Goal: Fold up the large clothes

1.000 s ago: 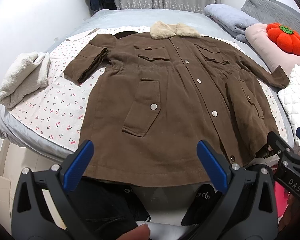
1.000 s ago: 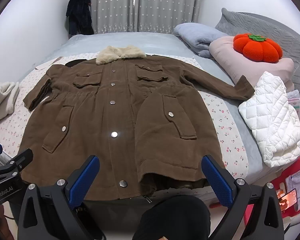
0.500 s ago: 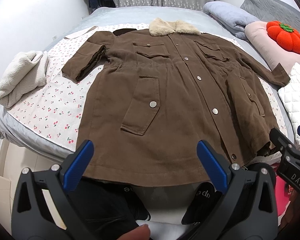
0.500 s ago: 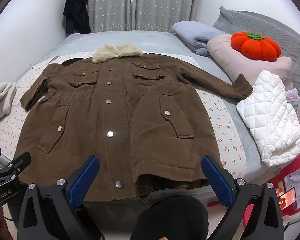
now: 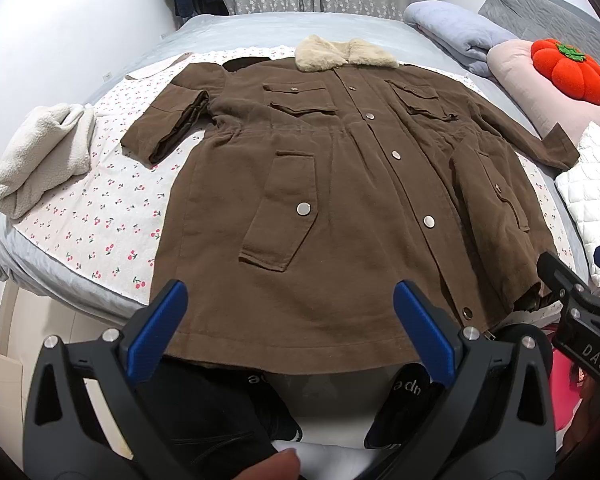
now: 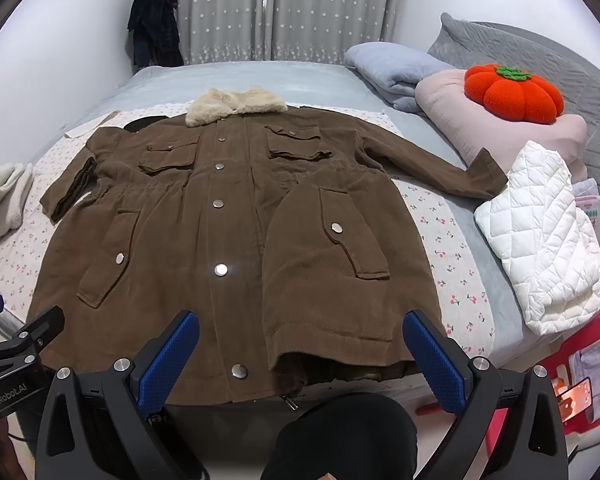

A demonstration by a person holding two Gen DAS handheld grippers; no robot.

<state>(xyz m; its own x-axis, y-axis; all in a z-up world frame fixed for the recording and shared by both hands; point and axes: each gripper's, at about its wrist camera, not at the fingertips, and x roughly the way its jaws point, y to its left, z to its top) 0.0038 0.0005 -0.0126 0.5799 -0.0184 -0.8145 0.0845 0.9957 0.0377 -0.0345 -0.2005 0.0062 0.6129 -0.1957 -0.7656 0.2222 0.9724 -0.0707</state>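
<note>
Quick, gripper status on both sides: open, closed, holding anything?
Left gripper: open, fingers wide apart, holding nothing, above the brown coat hem.
Right gripper: open, holding nothing, also at the hem.

Both tongs wide open, empty: left tongs (image 5: 286, 322) & right tongs (image 6: 300, 352) level, side by side.

Both wrist views low at bed foot, facing headward, near hem; share brown coat (image 5: 340, 184), probably whole.

brown coat (image 5: 340, 200) hem partly behind left gripper (image 5: 296, 328) fingers; quilted white item (image 5: 592, 184) cut off at frame edge.
</note>
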